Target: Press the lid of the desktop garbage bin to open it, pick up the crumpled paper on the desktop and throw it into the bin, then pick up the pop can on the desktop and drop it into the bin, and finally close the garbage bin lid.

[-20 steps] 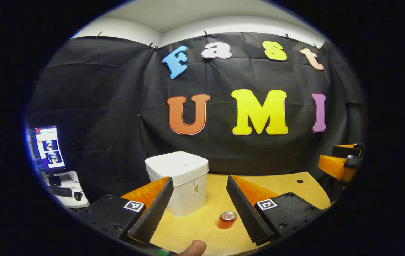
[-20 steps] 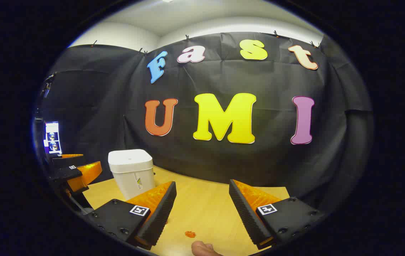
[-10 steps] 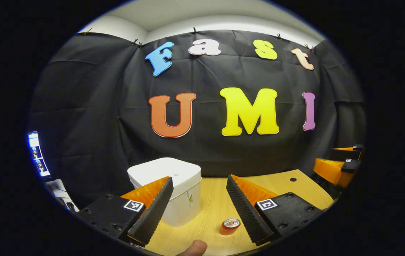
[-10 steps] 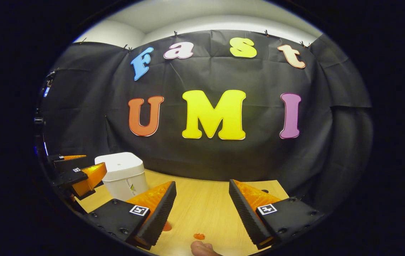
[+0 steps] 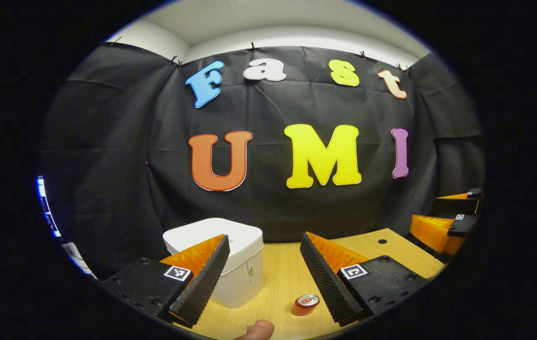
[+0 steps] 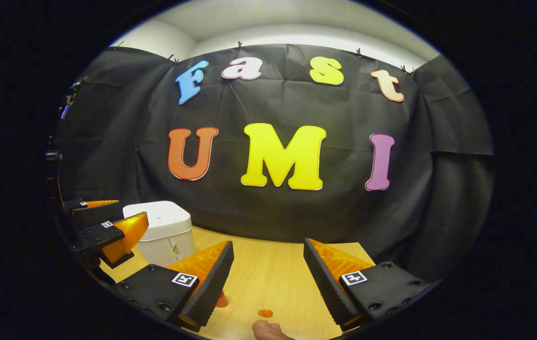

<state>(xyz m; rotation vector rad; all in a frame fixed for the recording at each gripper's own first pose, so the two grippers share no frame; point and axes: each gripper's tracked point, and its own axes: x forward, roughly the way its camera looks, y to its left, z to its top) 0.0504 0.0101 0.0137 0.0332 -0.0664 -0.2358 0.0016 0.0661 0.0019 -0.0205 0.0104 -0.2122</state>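
While you hold the left gripper above the wooden desktop, its jaws stand wide apart with nothing between them, and your fingertip shows at the bottom edge of the left gripper view. Just ahead, the pop can stands upright on the desktop, close beside the inner face of the right-hand finger, though I cannot tell whether they touch. A little farther, the white garbage bin sits with its lid down, partly behind the left-hand finger. Your right gripper is likewise spread wide and holds nothing; below it the desktop bears two small orange marks. Farther left in the right gripper view, the left gripper hangs in front of the bin. Beyond everything hangs the black cloth wall.
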